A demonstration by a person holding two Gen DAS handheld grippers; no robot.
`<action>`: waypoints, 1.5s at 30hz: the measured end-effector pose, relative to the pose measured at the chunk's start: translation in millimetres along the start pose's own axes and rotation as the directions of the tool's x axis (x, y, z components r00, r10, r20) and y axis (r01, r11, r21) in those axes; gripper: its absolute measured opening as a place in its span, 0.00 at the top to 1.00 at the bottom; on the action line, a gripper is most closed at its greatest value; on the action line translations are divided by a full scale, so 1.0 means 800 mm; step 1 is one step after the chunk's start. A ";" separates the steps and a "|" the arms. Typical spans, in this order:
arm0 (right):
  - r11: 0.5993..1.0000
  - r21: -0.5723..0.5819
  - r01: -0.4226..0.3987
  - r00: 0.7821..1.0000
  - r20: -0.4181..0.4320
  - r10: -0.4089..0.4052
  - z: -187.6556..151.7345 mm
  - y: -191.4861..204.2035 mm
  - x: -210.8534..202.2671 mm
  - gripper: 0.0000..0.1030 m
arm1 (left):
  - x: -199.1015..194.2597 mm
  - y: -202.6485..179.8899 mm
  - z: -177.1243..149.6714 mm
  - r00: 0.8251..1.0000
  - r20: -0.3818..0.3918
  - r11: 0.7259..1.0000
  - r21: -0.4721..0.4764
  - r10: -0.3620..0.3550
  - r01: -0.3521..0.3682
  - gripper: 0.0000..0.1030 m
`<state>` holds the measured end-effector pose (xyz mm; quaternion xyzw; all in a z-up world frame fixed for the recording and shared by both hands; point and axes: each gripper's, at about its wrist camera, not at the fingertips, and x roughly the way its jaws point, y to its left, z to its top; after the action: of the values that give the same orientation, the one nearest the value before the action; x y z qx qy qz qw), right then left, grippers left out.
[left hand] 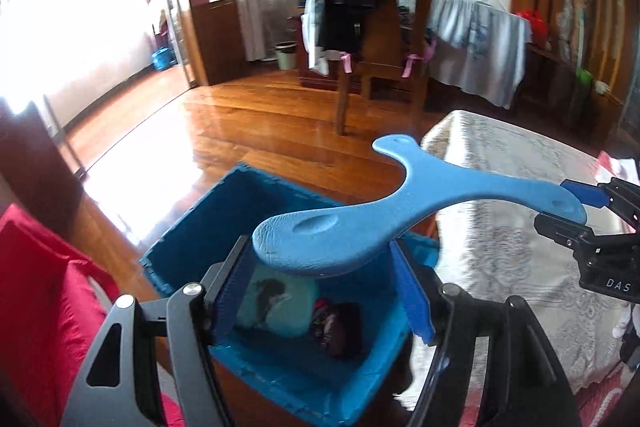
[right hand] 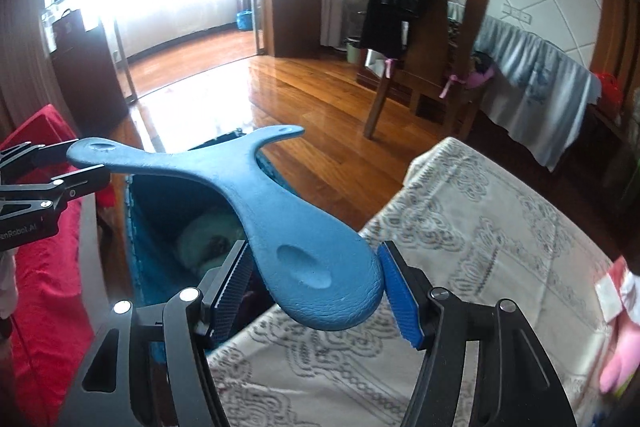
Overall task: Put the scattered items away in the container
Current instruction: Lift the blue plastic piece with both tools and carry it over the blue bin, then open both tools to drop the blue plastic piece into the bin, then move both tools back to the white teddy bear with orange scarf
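Blue three-armed toy (left hand: 352,223) | left gripper (left hand: 320,287) clamped on one arm | right gripper (right hand: 316,291) clamped on another | above blue crate (left hand: 192,227)

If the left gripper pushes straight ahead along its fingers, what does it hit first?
The blue three-armed plastic piece: one lobe already sits between the left gripper fingers. Past it, probably the blue crate below; depth is unclear.

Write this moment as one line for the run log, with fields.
left gripper: shut on blue Y-shaped piece | right gripper: shut on it | piece: over blue crate | release: not yet
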<state>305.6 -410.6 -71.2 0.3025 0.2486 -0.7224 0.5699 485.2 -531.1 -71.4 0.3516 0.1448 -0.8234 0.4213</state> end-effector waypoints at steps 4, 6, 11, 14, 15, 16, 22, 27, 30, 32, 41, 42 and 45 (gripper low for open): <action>0.997 -0.011 -0.078 0.996 -0.034 0.078 0.027 0.041 0.049 0.37 | 0.032 0.059 -0.006 0.997 -0.046 0.997 -0.042 0.060 -0.062 0.35; 0.995 -0.017 -0.101 0.993 -0.056 0.100 0.037 0.056 0.073 0.37 | 0.045 0.078 -0.006 0.995 -0.066 0.995 -0.055 0.078 -0.082 0.35; 0.991 -0.005 -0.137 0.986 -0.101 0.136 0.053 0.075 0.120 0.30 | 0.085 0.113 -0.016 0.987 -0.140 0.991 -0.091 0.083 -0.096 0.35; 0.988 0.017 -0.156 0.980 -0.123 0.157 0.054 0.077 0.136 0.06 | 0.109 0.131 -0.022 0.979 -0.188 0.988 -0.112 0.081 -0.103 0.29; 0.989 0.014 -0.150 0.980 -0.129 0.151 0.053 0.079 0.141 0.06 | 0.117 0.134 -0.026 0.974 -0.206 0.987 -0.109 0.094 -0.118 0.19; 0.988 0.013 -0.151 0.979 -0.136 0.151 0.051 0.080 0.142 0.06 | 0.124 0.135 -0.030 0.970 -0.222 0.986 -0.108 0.098 -0.125 0.12; 0.992 0.021 -0.125 0.984 -0.127 0.127 0.039 0.063 0.117 0.06 | 0.137 0.127 -0.042 0.962 -0.264 0.987 -0.128 0.064 -0.100 0.09; 0.995 0.037 -0.089 0.991 -0.099 0.092 0.029 0.039 0.080 0.06 | 0.120 0.089 -0.030 0.971 -0.237 0.992 -0.118 0.007 -0.036 0.09; 0.996 0.081 -0.037 0.996 -0.079 0.043 0.025 0.009 0.048 0.01 | 0.104 0.050 -0.014 0.977 -0.211 0.996 -0.089 -0.031 0.013 0.09; 0.992 0.124 -0.001 0.997 -0.074 0.010 0.021 -0.017 0.027 0.00 | 0.096 0.020 -0.002 0.977 -0.208 0.996 -0.075 -0.054 0.039 0.09; 0.926 0.335 0.174 0.985 -0.074 -0.158 -0.042 -0.168 -0.086 0.00 | 0.061 -0.188 0.038 0.952 -0.208 0.965 0.089 -0.224 0.247 0.09; 0.910 0.363 0.199 0.980 -0.073 -0.185 -0.053 -0.189 -0.102 0.00 | 0.056 -0.215 0.042 0.946 -0.211 0.956 0.108 -0.247 0.274 0.09; 0.846 0.460 0.268 0.960 -0.060 -0.272 -0.097 -0.256 -0.160 0.00 | 0.035 -0.299 0.052 0.925 -0.214 0.918 0.179 -0.315 0.354 0.09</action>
<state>139.4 -223.5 -29.5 0.3889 0.1066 -0.8349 0.3747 264.4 -425.7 -75.1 0.4383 0.1510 -0.8587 0.2186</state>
